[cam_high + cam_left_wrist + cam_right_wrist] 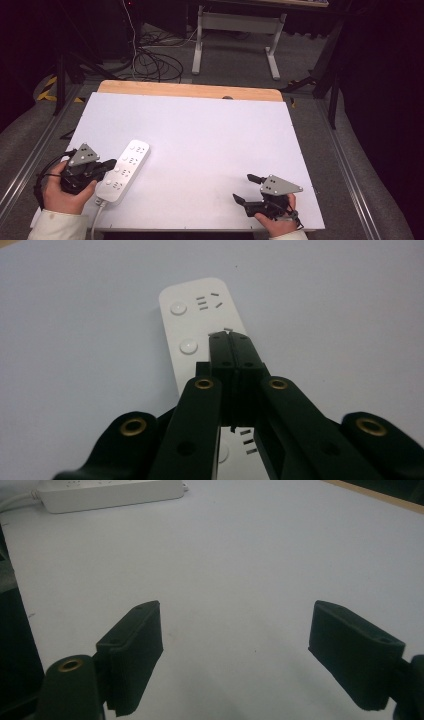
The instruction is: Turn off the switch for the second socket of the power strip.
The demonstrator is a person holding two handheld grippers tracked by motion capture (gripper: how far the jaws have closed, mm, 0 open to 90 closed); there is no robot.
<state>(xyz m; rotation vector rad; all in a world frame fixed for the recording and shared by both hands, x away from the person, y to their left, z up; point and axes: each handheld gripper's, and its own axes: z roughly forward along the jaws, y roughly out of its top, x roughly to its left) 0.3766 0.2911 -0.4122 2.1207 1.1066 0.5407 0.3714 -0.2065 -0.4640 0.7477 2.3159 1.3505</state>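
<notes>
**Operator:** Where does the unit sit, and what are the tongs doing?

**Technician:** The white power strip point(123, 171) lies flat near the left front corner of the white table point(210, 135), long axis running from near-left to far-right, its cord point(95, 220) leaving the near end over the table edge. The left gripper point(111, 163) has its jaws pressed together with nothing between them, tips over the strip's middle sockets; whether they touch the casing I cannot tell. The right gripper point(243, 187) rests well apart at the near right, jaws spread and empty.

**Operator:** Handling properties?

**Technician:** Judged from appearance: a rigid plastic shell, moderately light, smooth and likely slippery under the pads. It should not flex. The cord will drag and may pivot the body.

**Operator:** Recommended hold?

**Technician:** Clamp across the narrow width, on the long side walls near mid-length. Avoid the round buttons point(188, 346).

**Operator:** Markings?

**Technician:** No brand, label or legible writing; socket slots and buttons only.
</notes>
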